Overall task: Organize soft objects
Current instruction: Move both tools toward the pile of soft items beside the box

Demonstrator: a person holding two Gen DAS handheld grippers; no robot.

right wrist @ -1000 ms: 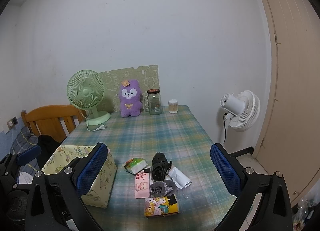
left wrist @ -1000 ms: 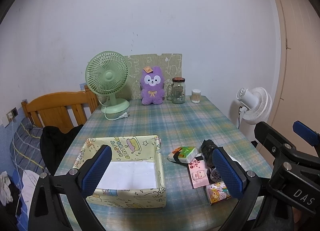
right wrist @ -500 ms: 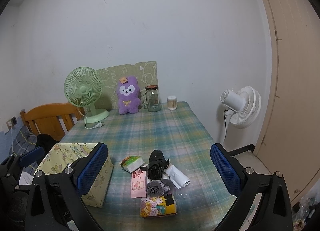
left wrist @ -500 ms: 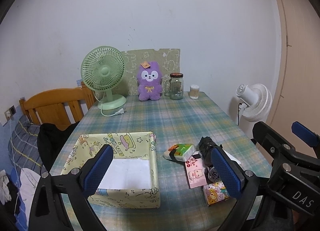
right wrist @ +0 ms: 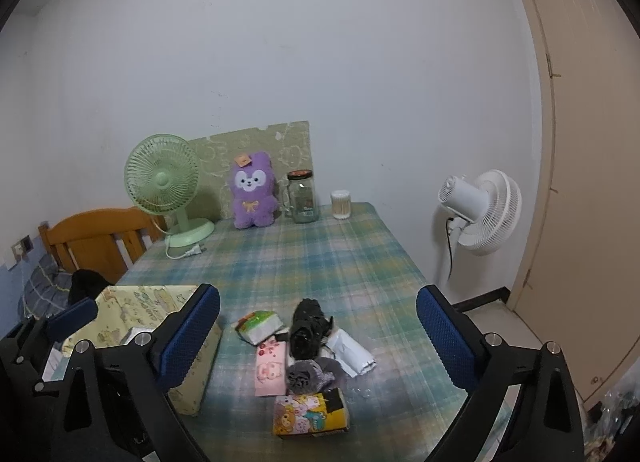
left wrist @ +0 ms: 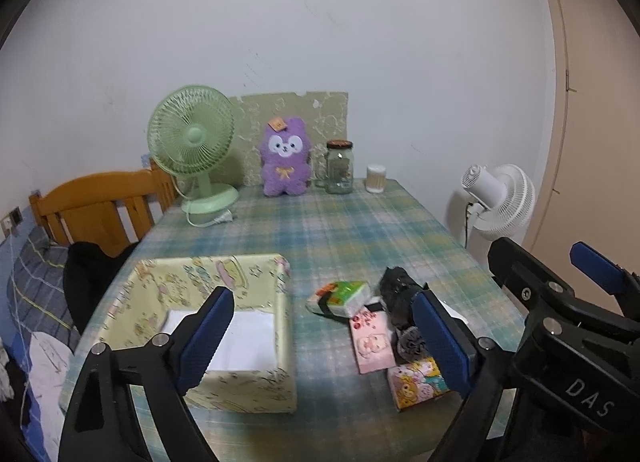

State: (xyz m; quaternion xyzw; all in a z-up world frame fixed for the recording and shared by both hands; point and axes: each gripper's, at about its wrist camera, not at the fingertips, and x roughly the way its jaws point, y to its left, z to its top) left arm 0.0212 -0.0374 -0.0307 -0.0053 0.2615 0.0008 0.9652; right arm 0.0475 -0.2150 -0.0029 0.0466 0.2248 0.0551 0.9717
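A: Left wrist view. The left gripper (left wrist: pixel 320 342) hangs over the near part of a plaid-covered table (left wrist: pixel 340 238), its blue-padded jaws wide apart but closing, with nothing pressed between them. Take the yellow cartoon-print box (left wrist: pixel 208 330) as the marker.

B: What lies beside the box?

A: Just right of it, a heap of soft things: a green-topped tissue pack (left wrist: pixel 340 298), a pink tissue pack (left wrist: pixel 372 344), a black bundle (left wrist: pixel 398 294), a grey rolled sock (left wrist: pixel 412 344) and a yellow cartoon tissue pack (left wrist: pixel 416 382). The right blue pad covers part of the bundle and sock. Far behind the box stand a green desk fan (left wrist: pixel 192 154), a purple plush (left wrist: pixel 285 158), a glass jar (left wrist: pixel 340 166) and a cotton-swab cup (left wrist: pixel 376 179). The right gripper's (left wrist: pixel 592 270) frame crosses the lower right corner.

B: And the right wrist view?

A: The right gripper (right wrist: pixel 320 342) is spread wide and empty. The box (right wrist: pixel 160 326) sits at left, half hidden by the left pad and the other gripper (right wrist: pixel 76 314). Right of the box: green pack (right wrist: pixel 260 324), pink pack (right wrist: pixel 272 368), black bundle (right wrist: pixel 306 328), grey sock (right wrist: pixel 312 374), a white packet (right wrist: pixel 352 352), and nearest, the yellow pack (right wrist: pixel 312 414). A white standing fan (right wrist: pixel 480 210) stands off the table's right edge; a wooden chair (right wrist: pixel 96 242) is behind the box, to the left.
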